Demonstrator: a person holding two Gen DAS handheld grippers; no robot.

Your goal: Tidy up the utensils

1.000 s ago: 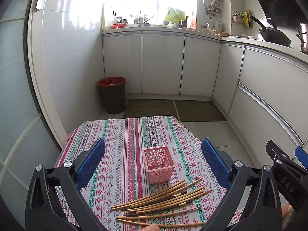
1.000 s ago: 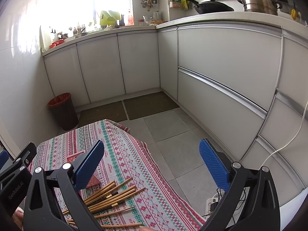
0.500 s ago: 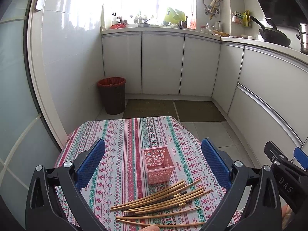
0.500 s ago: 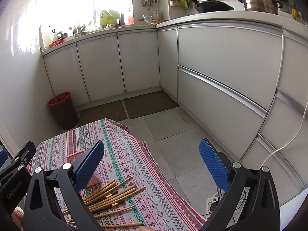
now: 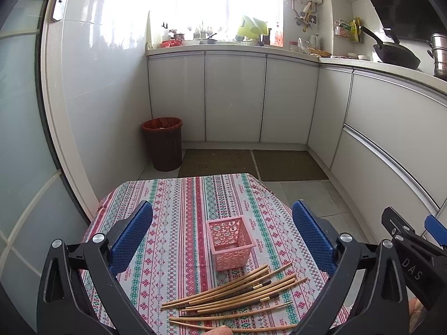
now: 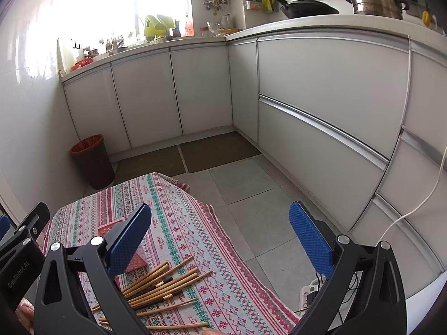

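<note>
While the pink basket point(image 5: 230, 245) stands empty on the cloth-covered counter point(image 5: 178, 201), every one of the chopsticks point(image 5: 234, 296) lies loose just in front of it, so nothing looks sorted yet. The left claw point(image 5: 222, 233) and right claw point(image 6: 220, 237) both gape wide, holding nothing.

"DAS" on right gripper point(image 5: 413, 254) (partial); "GenRobot.AI" on left gripper point(image 6: 16, 268).
</note>
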